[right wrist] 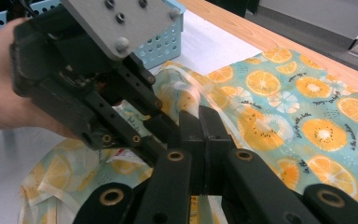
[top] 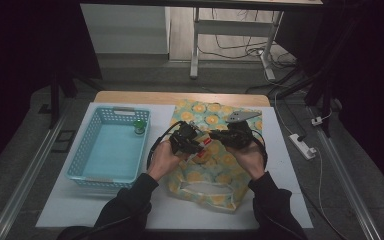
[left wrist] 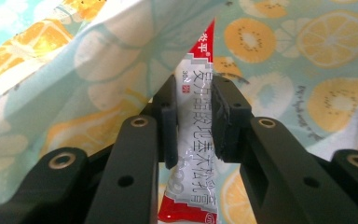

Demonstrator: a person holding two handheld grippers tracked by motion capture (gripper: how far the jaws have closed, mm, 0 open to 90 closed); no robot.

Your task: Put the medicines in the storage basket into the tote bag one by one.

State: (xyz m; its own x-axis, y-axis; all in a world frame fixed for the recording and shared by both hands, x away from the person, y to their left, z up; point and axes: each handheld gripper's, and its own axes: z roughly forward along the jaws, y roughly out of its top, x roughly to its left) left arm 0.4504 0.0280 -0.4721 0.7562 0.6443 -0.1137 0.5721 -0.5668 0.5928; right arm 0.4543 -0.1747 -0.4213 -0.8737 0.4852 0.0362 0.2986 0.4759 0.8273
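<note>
- The red-and-white printed sachet [left wrist: 193,140] held in the left gripper [left wrist: 193,123] looks like glossy plastic film.
- The pale green tote bag with an orange-slice print [right wrist: 279,112] is soft, matt, creased cloth.
- Both grippers' black jaws are matt, the left with brass-coloured metal rivets; the right gripper [right wrist: 204,140] likewise.
- The light blue perforated basket [top: 92,150] at far left is smooth plastic.
- The table's far edge [top: 180,97] is bare wood.
</note>
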